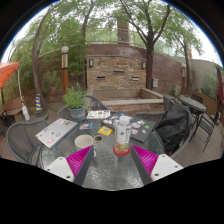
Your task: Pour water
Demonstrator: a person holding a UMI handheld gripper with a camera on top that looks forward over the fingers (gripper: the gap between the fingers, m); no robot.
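A clear bottle (122, 138) with a label and a red base stands upright on the round glass table (105, 165), just ahead of my fingers and a little right of their midline. A white cup (84, 143) stands to its left, ahead of the left finger. My gripper (112, 163) is open, its magenta pads (79, 160) spread wide with only bare table between them. Neither finger touches the bottle or the cup.
Books and papers (55, 131) lie on the table's left, a yellow item (105, 131) and small boxes behind the bottle. A potted plant (76, 99) stands at the far edge. Metal chairs (20, 140) ring the table; a dark bag (176, 126) sits on the right chair.
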